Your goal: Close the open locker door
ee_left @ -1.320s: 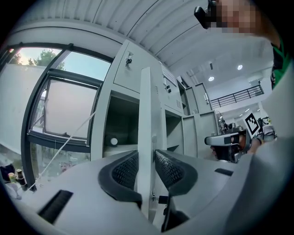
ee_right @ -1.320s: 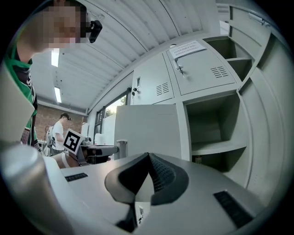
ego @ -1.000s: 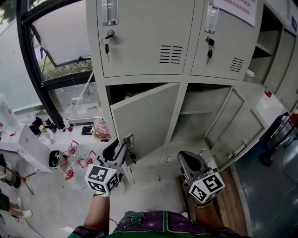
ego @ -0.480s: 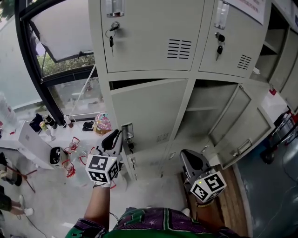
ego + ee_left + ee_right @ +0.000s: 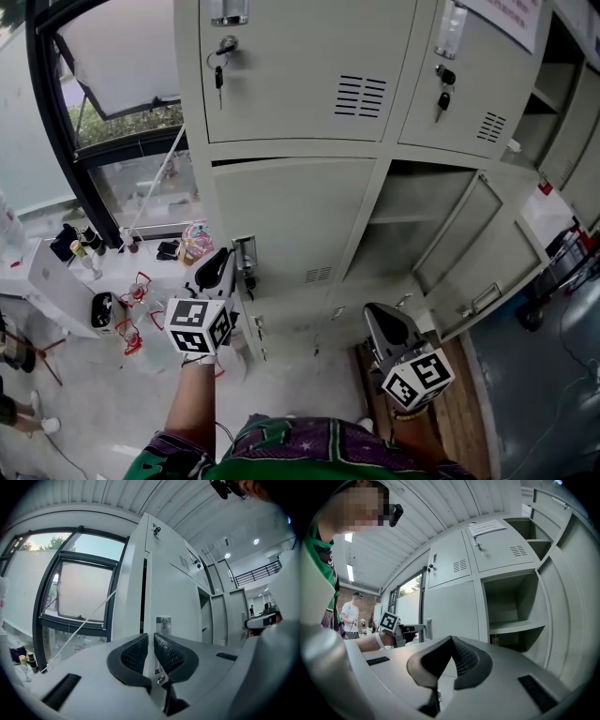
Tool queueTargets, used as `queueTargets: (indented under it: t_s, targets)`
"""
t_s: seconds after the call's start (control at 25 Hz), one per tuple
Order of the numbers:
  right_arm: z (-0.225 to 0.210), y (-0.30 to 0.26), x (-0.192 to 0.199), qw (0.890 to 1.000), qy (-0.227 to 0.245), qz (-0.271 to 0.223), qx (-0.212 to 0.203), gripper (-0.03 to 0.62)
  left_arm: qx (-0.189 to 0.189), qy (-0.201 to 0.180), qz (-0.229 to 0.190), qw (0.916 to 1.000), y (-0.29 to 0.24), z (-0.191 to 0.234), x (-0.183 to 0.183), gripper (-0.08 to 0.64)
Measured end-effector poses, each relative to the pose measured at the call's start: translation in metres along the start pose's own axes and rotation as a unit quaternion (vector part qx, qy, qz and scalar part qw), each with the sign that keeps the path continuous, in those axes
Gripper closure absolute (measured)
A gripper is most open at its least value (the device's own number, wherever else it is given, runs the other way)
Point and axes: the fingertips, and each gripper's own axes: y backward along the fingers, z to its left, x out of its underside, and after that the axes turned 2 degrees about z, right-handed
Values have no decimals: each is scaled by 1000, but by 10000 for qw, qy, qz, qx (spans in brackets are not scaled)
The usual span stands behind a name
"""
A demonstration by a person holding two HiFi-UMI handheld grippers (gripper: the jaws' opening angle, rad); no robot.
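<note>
The left hand-held gripper (image 5: pixel 150 649), its jaws just closed in, pinches the locker door (image 5: pixel 291 216) edge beside the latch plate (image 5: pixel 246 253). If it is trapped against the frame, the door likely stays ajar.

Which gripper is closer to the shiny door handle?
Left. The left hand-held gripper's jaws have just been closing on the handle; the right hand-held gripper sits apart, below the open locker.
</note>
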Motion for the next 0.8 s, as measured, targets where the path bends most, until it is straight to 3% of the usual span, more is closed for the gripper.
queueTargets:
  t_s: [0.8]
  targets:
    - [-14,13,1,9994,25,62,326,586,-389,-27,114,9992,-21,19,19,529]
